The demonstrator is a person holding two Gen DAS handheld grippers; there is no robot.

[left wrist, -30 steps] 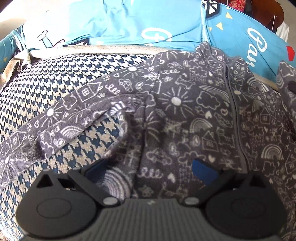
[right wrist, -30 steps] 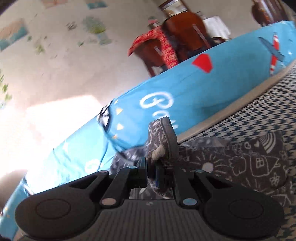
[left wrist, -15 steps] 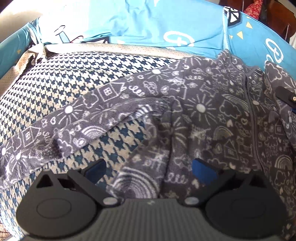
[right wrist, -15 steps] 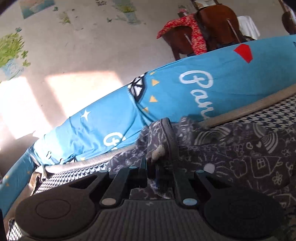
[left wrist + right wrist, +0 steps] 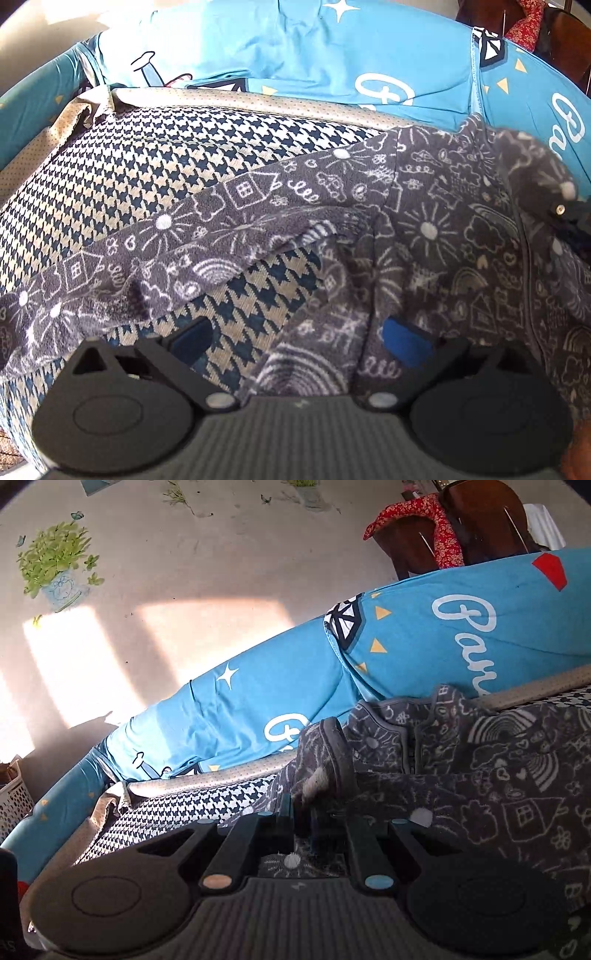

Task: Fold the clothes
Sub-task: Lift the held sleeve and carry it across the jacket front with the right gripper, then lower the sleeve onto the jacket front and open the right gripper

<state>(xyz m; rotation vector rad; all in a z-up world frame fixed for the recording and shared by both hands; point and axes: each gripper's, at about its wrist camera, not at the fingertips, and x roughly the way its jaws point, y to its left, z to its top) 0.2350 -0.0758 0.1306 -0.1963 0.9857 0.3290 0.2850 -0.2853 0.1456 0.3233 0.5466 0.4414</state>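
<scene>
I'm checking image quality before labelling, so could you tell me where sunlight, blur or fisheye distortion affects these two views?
Left wrist view: fisheye bends the blue bedding into an arc; the grey patterned jacket blurs at the right edge, where the right gripper shows dimly. Right wrist view: bright sun patches on the wall, horizon tilted, cuff sharp.

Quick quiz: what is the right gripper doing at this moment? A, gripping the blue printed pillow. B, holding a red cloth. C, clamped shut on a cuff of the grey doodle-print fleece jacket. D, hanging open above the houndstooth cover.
C: in the right wrist view the right gripper has its fingers pressed together on a cuff of the grey doodle-print fleece jacket.
</scene>
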